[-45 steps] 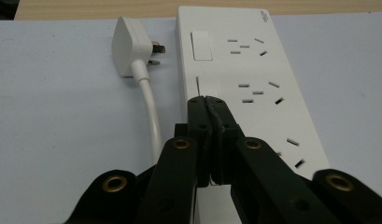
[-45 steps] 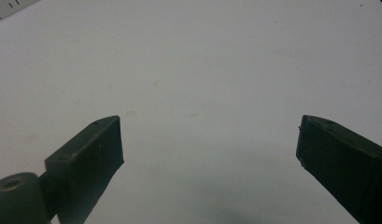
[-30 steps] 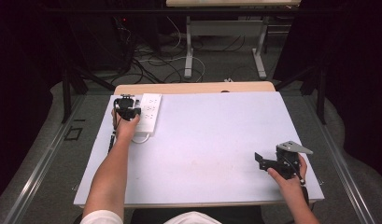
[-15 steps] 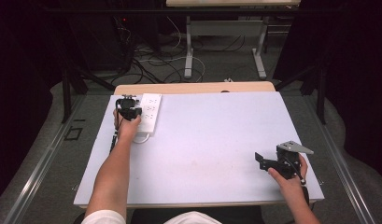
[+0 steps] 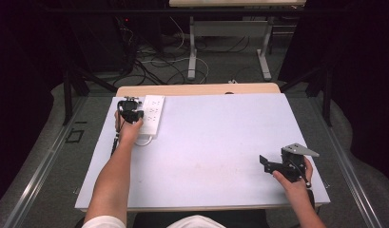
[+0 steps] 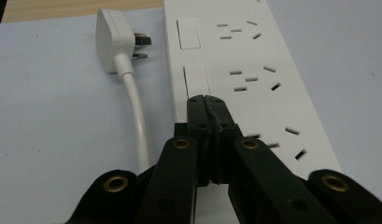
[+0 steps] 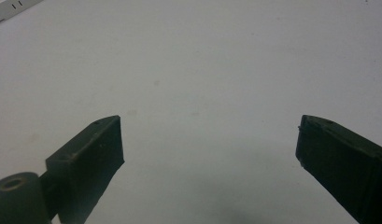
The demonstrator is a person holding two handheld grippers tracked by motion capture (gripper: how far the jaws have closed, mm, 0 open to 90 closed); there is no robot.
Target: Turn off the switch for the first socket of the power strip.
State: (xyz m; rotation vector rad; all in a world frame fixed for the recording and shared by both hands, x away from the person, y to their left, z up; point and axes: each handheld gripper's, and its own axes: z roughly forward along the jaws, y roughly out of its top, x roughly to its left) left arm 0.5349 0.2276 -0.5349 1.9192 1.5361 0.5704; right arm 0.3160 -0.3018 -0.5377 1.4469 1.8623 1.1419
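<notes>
apparently the step in hand is pressing a rocker switch (image 6: 196,80) on the white power strip (image 6: 254,70), which lies at the far left corner of the desk (image 5: 216,142). the left gripper (image 6: 207,100) has its jaws pressed together with nothing between them, and its tip sits at the near end of the second switch, touching or just above it; which one cannot be told. the strip's own plug (image 6: 114,39) lies loose on the desk just beside the strip, its cable (image 6: 137,116) running back toward the camera. the right gripper (image 7: 209,140) rests near the right front edge of the desk, well apart from the strip, its jaws wide apart and holding nothing. the next move probably calls for a short, firm push down on the switch end without sliding the strip. no brand, label or writing can be read on the strip or the plug.
</notes>
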